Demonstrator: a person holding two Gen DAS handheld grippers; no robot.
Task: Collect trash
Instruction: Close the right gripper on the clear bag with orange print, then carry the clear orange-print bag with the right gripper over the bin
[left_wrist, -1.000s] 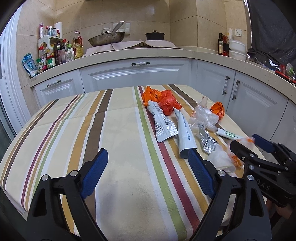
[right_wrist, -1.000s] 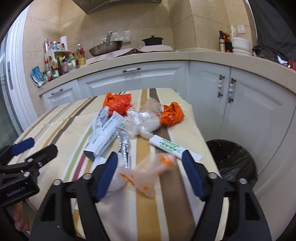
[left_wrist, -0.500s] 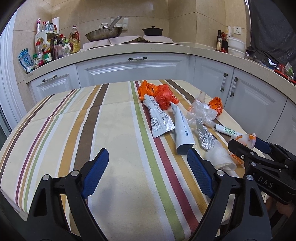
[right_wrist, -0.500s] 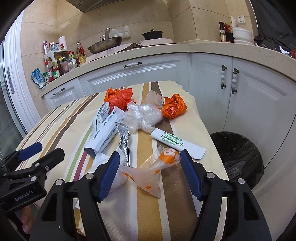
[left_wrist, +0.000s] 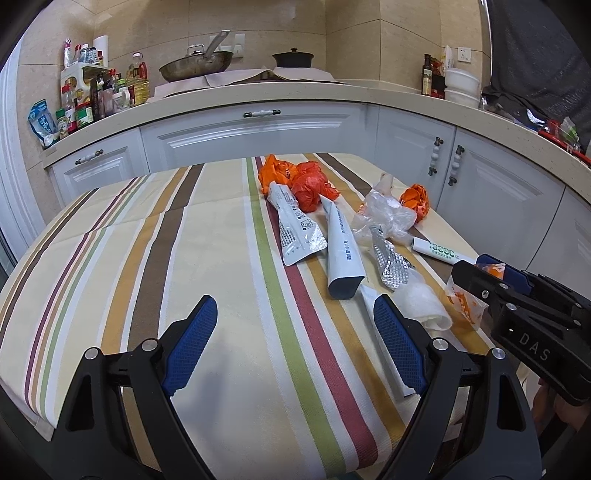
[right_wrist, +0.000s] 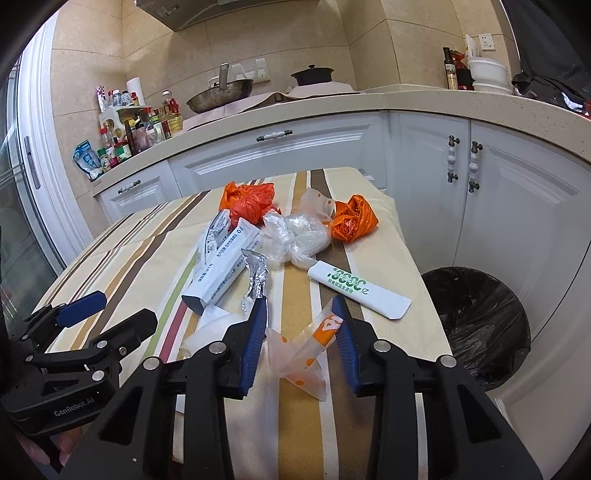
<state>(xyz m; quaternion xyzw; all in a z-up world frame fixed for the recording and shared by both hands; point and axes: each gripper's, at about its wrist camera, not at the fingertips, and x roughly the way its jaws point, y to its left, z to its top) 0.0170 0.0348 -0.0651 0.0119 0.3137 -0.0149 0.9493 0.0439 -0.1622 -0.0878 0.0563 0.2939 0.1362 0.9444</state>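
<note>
Since the wrapper (right_wrist: 310, 354) is thin, limp film, it should weigh almost nothing and crumple; pinching its bunched orange middle looks safest. It lies on the table (right_wrist: 369, 424) just left of the bin (right_wrist: 480, 321), between the right gripper's (right_wrist: 301, 345) blue pads, which straddle it part-closed, not visibly squeezing. That gripper is low and level over the table edge. Farther from the bin, the left gripper (left_wrist: 295, 347) hovers wide open, holding nothing.
</note>
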